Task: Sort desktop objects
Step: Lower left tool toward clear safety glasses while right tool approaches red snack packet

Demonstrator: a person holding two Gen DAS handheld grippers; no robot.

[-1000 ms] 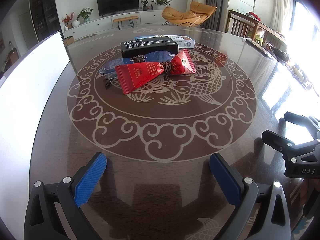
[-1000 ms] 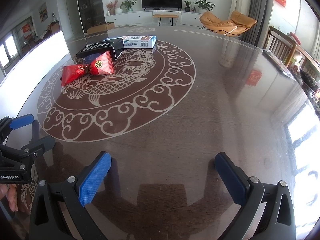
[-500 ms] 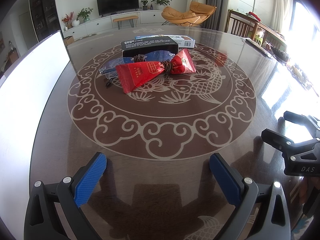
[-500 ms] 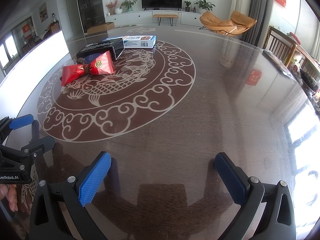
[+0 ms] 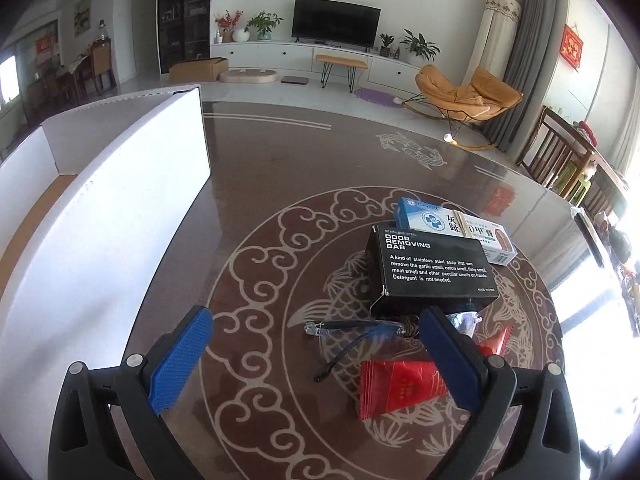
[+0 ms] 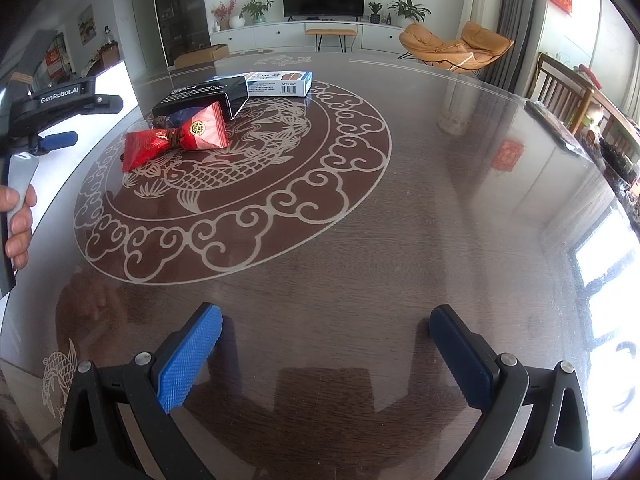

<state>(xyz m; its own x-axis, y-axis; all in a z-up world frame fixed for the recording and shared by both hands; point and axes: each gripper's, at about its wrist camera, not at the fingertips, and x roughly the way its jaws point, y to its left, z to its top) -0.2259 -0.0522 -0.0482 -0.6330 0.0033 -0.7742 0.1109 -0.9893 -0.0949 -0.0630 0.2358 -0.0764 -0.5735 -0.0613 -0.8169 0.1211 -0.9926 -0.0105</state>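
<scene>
**Desktop clutter now under the left gripper**

Desktop objects sit bunched on the koi medallion of the dark glass-topped table (image 6: 400, 240). A second ago the left gripper (image 5: 316, 354) hung back near the table edge with the pile far ahead; it has since swung forward and up, so the pile lies just in front of and beneath its right finger. Its blue pads stand wide apart, holding nothing. This looks like the approach to a first pick, with no object sorted yet. The white open box (image 5: 104, 208), probably the destination, stands close at the left.

The right gripper (image 6: 326, 356) has not shifted: low over bare table, well apart from the pile, pads spread and empty.

The pile itself:
- a black "Odor Removing Bar" carton (image 5: 432, 270), lying flat;
- a blue-and-white ointment box (image 5: 452, 230) touching its far side;
- clear-lensed glasses (image 5: 352, 328) with dark temples, against the carton's near edge;
- a red twisted-wrapper sweet (image 5: 400, 386), nearest the gripper, partly hidden by the right finger.
</scene>
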